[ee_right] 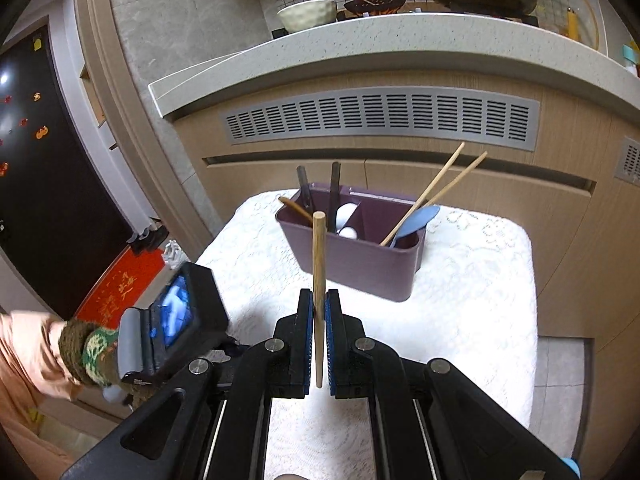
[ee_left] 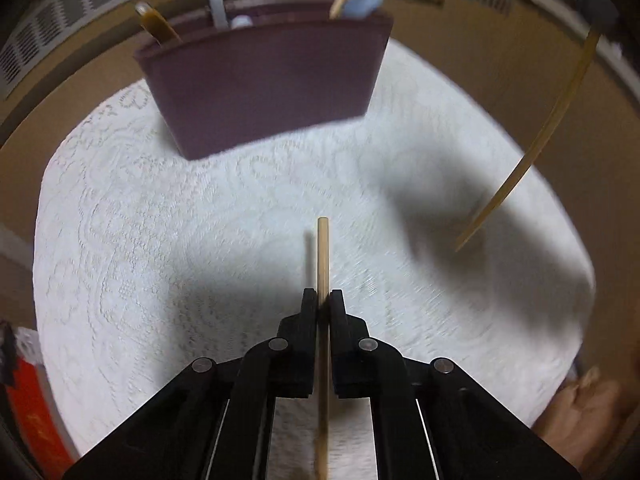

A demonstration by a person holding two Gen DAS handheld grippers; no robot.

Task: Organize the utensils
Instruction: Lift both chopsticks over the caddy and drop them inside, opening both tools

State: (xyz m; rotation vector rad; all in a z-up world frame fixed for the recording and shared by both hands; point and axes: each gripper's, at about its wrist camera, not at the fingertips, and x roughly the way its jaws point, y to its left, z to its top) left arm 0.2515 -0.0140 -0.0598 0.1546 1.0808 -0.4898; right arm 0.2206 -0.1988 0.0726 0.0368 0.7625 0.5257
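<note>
Wooden chopstick (ee_left: 323,256) pinched in the left gripper (ee_left: 322,300), angled steeply down over white lace cloth (ee_left: 160,240), second chopstick (ee_right: 319,256) clamped in the right gripper (ee_right: 319,304), aimed towards the purple utensil caddy (ee_right: 360,268)

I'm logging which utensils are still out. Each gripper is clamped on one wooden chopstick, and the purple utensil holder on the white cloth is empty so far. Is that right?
Not quite: the purple utensil holder is not empty. The right wrist view shows two wooden chopsticks, a blue spoon and more utensils in it. The left gripper and right gripper each clamp a chopstick, above the white cloth.
</note>
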